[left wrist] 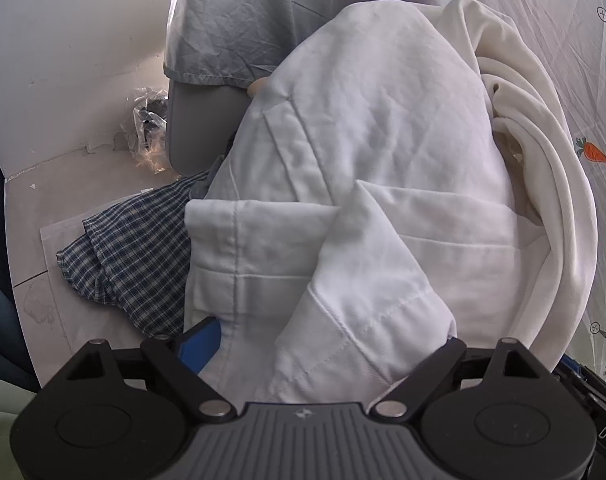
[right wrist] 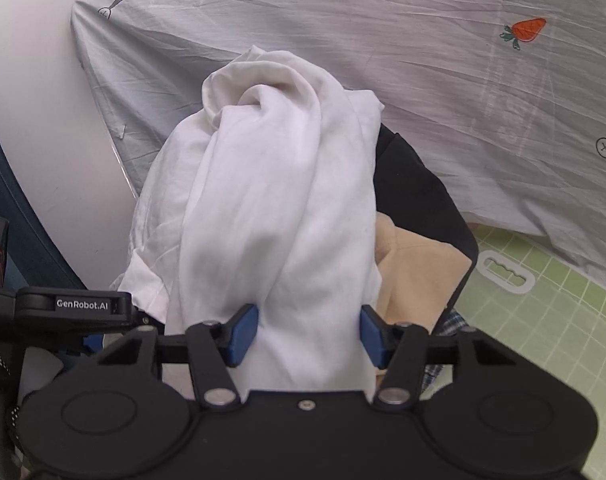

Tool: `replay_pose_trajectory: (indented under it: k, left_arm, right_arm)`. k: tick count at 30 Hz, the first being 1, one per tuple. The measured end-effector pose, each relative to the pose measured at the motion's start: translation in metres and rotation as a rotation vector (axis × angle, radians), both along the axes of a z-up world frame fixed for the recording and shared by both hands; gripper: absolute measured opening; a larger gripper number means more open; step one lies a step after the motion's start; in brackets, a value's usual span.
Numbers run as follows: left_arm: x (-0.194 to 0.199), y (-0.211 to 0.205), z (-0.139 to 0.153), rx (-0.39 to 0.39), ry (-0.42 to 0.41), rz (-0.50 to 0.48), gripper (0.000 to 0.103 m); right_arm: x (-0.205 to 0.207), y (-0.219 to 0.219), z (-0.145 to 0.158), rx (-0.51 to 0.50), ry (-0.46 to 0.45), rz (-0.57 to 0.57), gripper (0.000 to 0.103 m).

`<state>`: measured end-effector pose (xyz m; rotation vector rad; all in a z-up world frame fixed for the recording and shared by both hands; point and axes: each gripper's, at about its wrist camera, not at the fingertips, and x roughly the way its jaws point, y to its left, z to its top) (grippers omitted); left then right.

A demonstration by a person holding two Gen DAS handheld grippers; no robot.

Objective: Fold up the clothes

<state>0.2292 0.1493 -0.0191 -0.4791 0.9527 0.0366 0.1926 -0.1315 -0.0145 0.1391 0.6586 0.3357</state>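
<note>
Gripping a bunched white garment [right wrist: 271,208] with my right gripper [right wrist: 309,334] above the carrot-print sheet [right wrist: 443,100], left gripper [left wrist: 327,344] buried in white cloth [left wrist: 363,184], its state untellable, I judge the thick wad may slip, dropping folds onto the checked shirt [left wrist: 135,256].

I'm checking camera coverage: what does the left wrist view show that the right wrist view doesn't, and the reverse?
Only the left wrist view shows the crumpled clear plastic bag and hanging pale blue garment. Only the right shows the black garment, tan garment and green grid mat. Both show white cloth and carrot-print grey sheet.
</note>
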Motion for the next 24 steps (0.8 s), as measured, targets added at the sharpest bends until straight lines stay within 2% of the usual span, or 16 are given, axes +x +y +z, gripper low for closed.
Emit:
replay_pose_trajectory:
  k: [1,2,3,5,6,7,10,12,16,19,21,23,24]
  left_arm:
    - [-0.001,-0.001,0.001,0.000,-0.005,0.002,0.084]
    - [-0.004,-0.002,0.003,-0.015,-0.014,0.002,0.073]
    - [-0.006,-0.004,0.005,-0.028,-0.024,0.003,0.065]
    - [-0.013,-0.012,0.013,-0.026,-0.041,0.000,0.041]
    - [-0.016,-0.018,0.018,0.001,-0.050,-0.008,0.035]
    - [-0.019,-0.025,0.022,0.031,-0.051,-0.013,0.028]
    - [-0.033,-0.041,0.029,0.088,-0.059,-0.030,0.010]
    - [-0.047,-0.048,0.032,0.076,-0.065,-0.055,0.007]
    - [-0.077,-0.069,0.033,-0.005,-0.036,-0.141,0.005]
    - [-0.093,-0.094,0.016,-0.056,0.019,-0.225,0.006]
    - [-0.100,-0.107,0.001,-0.066,0.059,-0.238,0.007]
    - [-0.103,-0.109,-0.006,-0.092,0.071,-0.215,0.018]
    - [-0.104,-0.106,-0.003,-0.098,0.056,-0.203,0.021]
  right_arm:
    - [-0.001,-0.001,0.000,0.005,-0.003,0.006,0.051]
    - [-0.003,-0.002,0.001,0.009,-0.005,0.011,0.050]
    - [-0.004,-0.003,0.001,0.014,-0.008,0.017,0.045]
    - [-0.007,-0.004,0.002,0.024,-0.014,0.028,0.035]
    - [-0.008,-0.005,0.002,0.028,-0.016,0.034,0.027]
    - [-0.009,-0.006,0.002,0.033,-0.019,0.039,0.008]
    - [-0.013,-0.009,0.003,0.048,-0.027,0.056,0.007]
    - [-0.025,-0.011,0.006,0.053,-0.034,0.043,0.007]
    - [-0.055,-0.022,0.008,0.017,-0.036,0.015,0.006]
    - [-0.075,-0.036,0.001,-0.015,-0.010,-0.034,0.006]
    - [-0.083,-0.046,-0.008,-0.042,0.024,-0.085,0.006]
    - [-0.087,-0.056,-0.019,-0.067,0.067,-0.144,0.010]
    - [-0.086,-0.059,-0.024,-0.063,0.089,-0.160,0.015]
